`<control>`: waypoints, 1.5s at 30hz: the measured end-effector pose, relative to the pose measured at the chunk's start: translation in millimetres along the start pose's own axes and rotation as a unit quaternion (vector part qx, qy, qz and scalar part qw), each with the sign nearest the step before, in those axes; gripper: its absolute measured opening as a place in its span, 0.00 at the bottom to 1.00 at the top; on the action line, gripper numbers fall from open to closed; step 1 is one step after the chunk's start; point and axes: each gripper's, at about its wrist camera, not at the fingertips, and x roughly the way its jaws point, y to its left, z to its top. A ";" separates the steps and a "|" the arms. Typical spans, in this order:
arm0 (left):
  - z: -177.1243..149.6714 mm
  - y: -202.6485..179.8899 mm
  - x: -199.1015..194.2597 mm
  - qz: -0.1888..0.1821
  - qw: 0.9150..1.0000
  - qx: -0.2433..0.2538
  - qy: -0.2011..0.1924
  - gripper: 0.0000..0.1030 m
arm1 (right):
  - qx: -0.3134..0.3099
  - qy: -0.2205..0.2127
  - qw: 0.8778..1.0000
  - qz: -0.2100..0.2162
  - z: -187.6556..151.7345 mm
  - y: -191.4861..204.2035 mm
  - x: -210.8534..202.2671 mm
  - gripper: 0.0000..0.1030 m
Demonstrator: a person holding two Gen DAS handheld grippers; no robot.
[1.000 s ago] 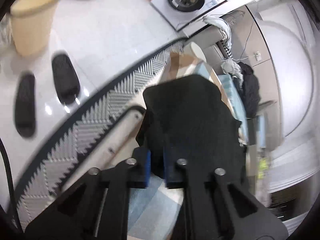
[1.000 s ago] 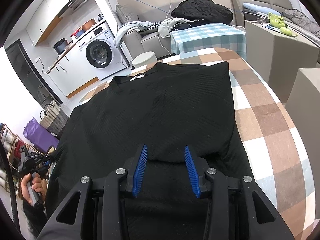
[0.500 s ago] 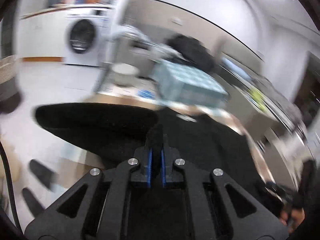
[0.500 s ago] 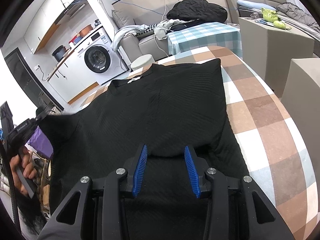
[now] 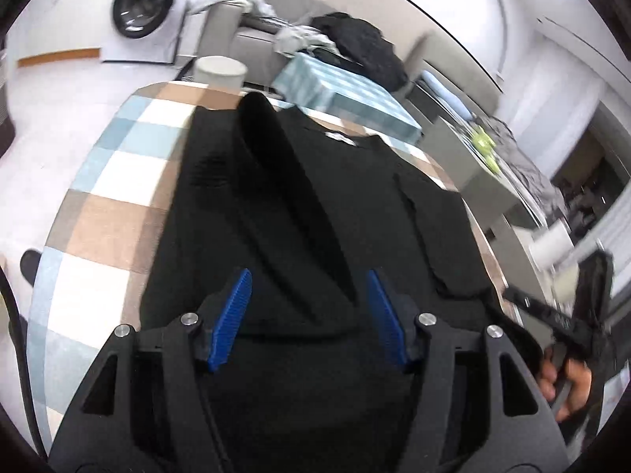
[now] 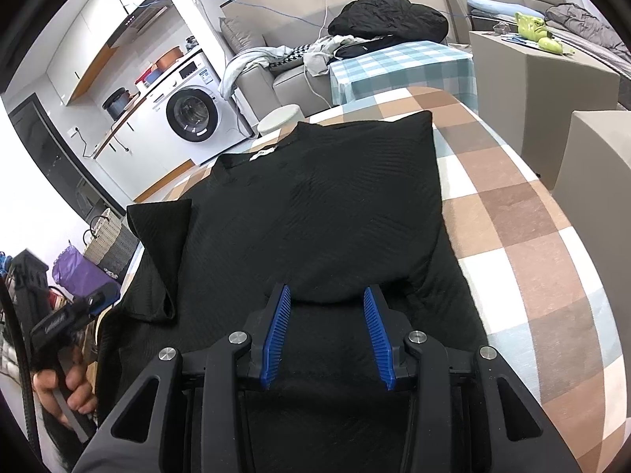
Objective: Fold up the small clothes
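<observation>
Left gripper (image 5: 308, 317): jaws just sprang apart, sleeve released, nothing pinched.
Right gripper (image 6: 327, 335): parted, empty, over black top (image 6: 315, 213).
Bench (image 6: 532, 236): checked cloth.

Left gripper (image 5: 309, 317) has just opened, releasing the sleeve (image 6: 159, 244), now folded onto the black shirt (image 6: 315, 216).
</observation>
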 end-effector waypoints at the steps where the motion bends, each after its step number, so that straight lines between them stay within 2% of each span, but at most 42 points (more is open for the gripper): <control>1: 6.6 3.4 7.4 0.010 1.000 -0.009 -0.001 0.56 | 0.000 0.001 1.000 0.001 -0.4 0.4 0.6 0.39; 3: 8.7 17.7 16.4 0.012 1.000 -0.027 -0.003 0.56 | -0.002 0.002 1.000 0.003 -1.6 1.4 0.6 0.39; 6: 29.2 33.1 42.7 0.042 0.997 -0.061 -0.009 0.56 | 0.000 0.003 1.000 0.002 -1.5 1.0 1.0 0.39; 11: 60.1 55.7 67.6 0.066 0.991 -0.111 -0.028 0.56 | 0.003 0.008 1.000 0.001 -3.0 -1.0 2.0 0.39; 12: 65.3 58.6 70.2 0.070 0.990 -0.114 -0.033 0.48 | 0.003 0.008 1.000 0.001 -3.2 -1.6 2.2 0.39; 13: 71.0 62.2 76.1 0.072 0.990 -0.116 -0.030 0.27 | 0.003 0.008 1.000 0.000 -2.9 -2.5 2.8 0.39; 15: 79.3 64.7 87.4 0.064 0.991 -0.117 -0.012 0.02 | 0.006 0.009 1.000 0.000 -2.8 -4.2 4.0 0.39; 18: 87.5 49.3 89.7 0.033 0.994 -0.098 -0.019 0.02 | 0.009 0.009 1.000 -0.001 -3.0 -6.7 5.1 0.39; 20: 96.3 30.2 90.2 -0.004 0.996 -0.081 -0.028 0.02 | 0.008 0.010 1.000 -0.004 -3.4 -8.1 5.8 0.39; 21: 101.4 17.5 90.2 -0.042 0.996 -0.074 -0.033 0.05 | 0.009 0.011 1.000 -0.005 -3.4 -8.9 6.1 0.39; 23: 107.2 -4.2 92.3 -0.041 0.998 -0.046 -0.021 0.28 | 0.010 0.010 1.000 -0.008 -2.9 -10.4 5.8 0.39; 24: 107.5 -14.3 90.3 -0.038 0.998 -0.032 -0.024 0.54 | 0.010 0.009 1.000 -0.009 -2.6 -10.9 5.1 0.39; 25: 105.8 -18.5 87.2 -0.040 0.998 -0.024 -0.034 0.65 | 0.010 0.009 1.000 -0.010 -2.6 -11.2 4.2 0.39; 30: 81.5 -21.4 68.8 -0.012 0.999 -0.005 -0.033 0.68 | 0.008 0.003 1.000 -0.011 -3.8 -10.8 -1.0 0.39; 35: 37.0 -5.8 45.2 0.042 0.999 0.005 -0.017 0.68 | -0.003 0.007 1.000 -0.006 -5.7 -3.4 0.0 0.39; 37: 20.1 4.5 32.3 0.050 0.999 0.000 -0.017 0.68 | -0.008 0.009 1.000 -0.005 -6.4 0.1 0.1 0.39; 41: -9.0 19.2 6.8 0.087 0.996 0.013 -0.018 0.68 | -0.024 0.013 1.000 0.001 -10.8 6.7 -4.6 0.50; 45: -35.6 24.9 -20.0 0.120 0.992 0.027 -0.015 0.69 | -0.037 0.011 0.999 0.000 -14.1 11.7 -11.9 0.52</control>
